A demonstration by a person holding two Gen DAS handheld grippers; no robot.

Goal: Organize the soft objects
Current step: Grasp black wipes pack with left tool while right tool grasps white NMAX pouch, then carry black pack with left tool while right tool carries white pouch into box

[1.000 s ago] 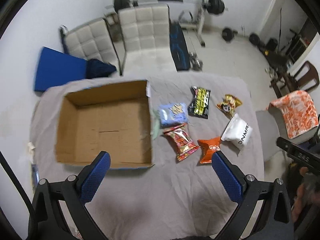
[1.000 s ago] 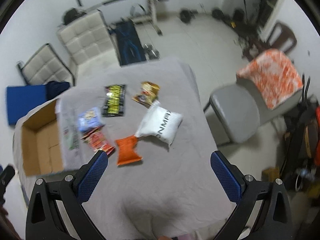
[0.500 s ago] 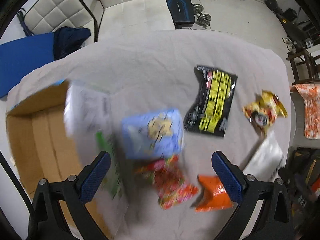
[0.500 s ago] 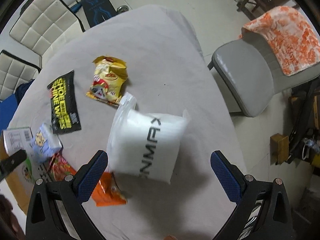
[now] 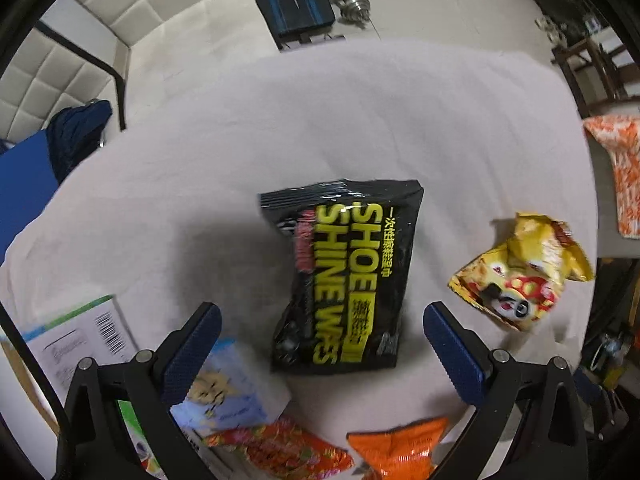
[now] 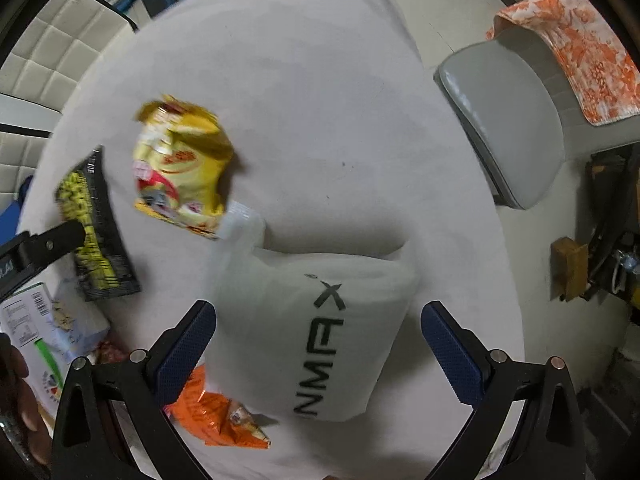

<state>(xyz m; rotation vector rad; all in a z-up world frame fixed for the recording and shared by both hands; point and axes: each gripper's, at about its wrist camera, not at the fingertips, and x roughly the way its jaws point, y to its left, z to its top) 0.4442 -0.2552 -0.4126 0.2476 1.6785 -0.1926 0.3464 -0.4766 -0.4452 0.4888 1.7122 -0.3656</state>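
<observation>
Hovering spread wide, left gripper frames black shoe-wipes pack at frame centre; right gripper, also spread, straddles white pouch lower centre.

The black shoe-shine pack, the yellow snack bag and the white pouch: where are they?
black shoe-shine pack (image 5: 344,276), left wrist view, yellow lettering
yellow snack bag (image 6: 180,168), right wrist view, crumpled front
white pouch (image 6: 316,336), right wrist view, beside black lettering
</observation>
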